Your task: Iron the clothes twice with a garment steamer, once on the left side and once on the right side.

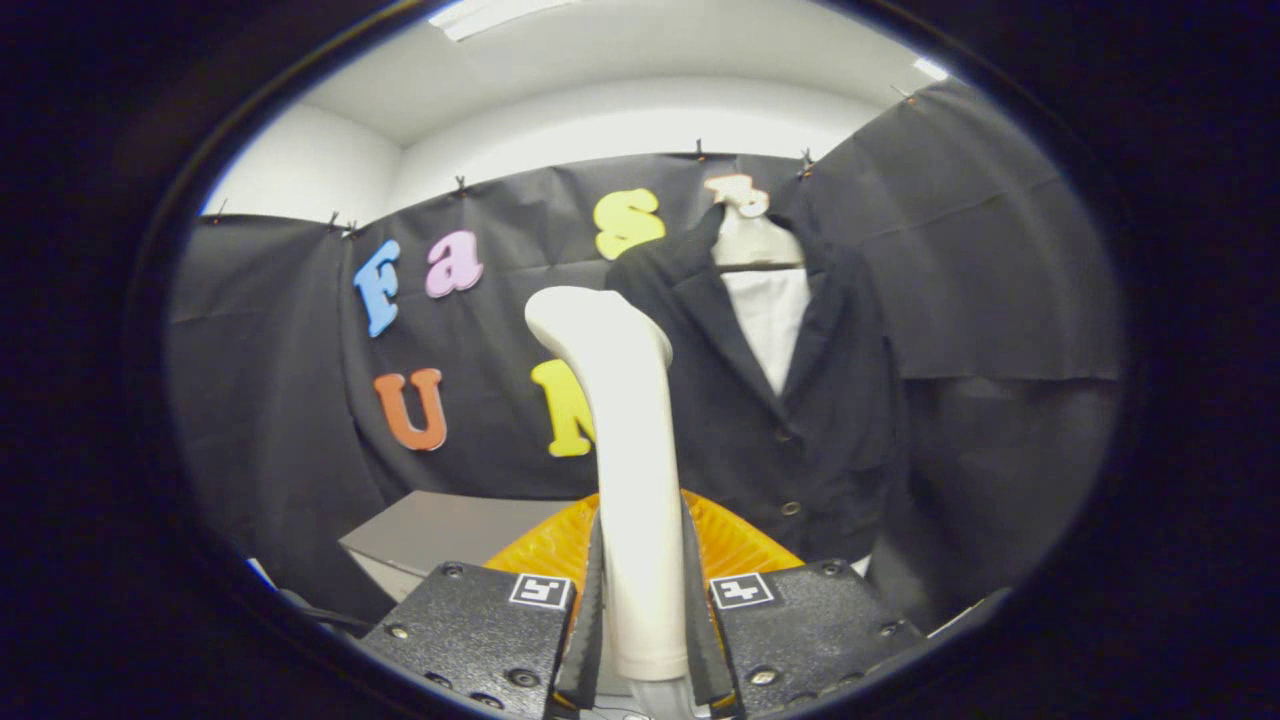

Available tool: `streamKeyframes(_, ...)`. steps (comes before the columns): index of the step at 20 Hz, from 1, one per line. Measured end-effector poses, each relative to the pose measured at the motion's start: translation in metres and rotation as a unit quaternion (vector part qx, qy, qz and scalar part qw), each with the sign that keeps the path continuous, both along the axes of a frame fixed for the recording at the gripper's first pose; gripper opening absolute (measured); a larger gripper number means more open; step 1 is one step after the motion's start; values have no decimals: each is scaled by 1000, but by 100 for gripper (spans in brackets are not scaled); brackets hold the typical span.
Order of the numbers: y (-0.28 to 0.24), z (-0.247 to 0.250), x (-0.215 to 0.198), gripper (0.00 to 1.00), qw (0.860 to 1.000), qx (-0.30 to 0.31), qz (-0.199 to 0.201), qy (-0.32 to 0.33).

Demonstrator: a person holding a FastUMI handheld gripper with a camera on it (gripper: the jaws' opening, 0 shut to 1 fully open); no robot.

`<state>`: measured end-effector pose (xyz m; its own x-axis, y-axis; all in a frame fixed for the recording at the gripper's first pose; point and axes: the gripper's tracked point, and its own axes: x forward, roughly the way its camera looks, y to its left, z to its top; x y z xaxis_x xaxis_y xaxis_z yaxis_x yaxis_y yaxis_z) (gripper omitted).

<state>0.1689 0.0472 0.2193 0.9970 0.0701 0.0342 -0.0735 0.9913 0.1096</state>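
My gripper (pixel 642 610) is shut on the handle of a white garment steamer (pixel 625 440), which stands upright between the fingers with its head curving up and to the left. Beyond it and a little to the right, a black jacket (pixel 790 400) with a white shirt front (pixel 770 320) hangs on a pale hanger (pixel 745 235) against the booth's black cloth wall. The steamer head is held in front of the jacket's left edge; I cannot tell whether it touches the fabric.
An orange ribbed object (pixel 735 545) lies just behind the fingers, under the steamer. A grey tabletop (pixel 430 530) extends to the left of it. Black cloth (pixel 1000 300) drapes to the right of the jacket.
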Motion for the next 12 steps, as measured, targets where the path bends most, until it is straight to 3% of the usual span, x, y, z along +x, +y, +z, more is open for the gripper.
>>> streamKeyframes(6,-75,54,8,38,996,37,-71,-39)
streamKeyframes(12,-74,89,63,38,995,16,-89,-51)
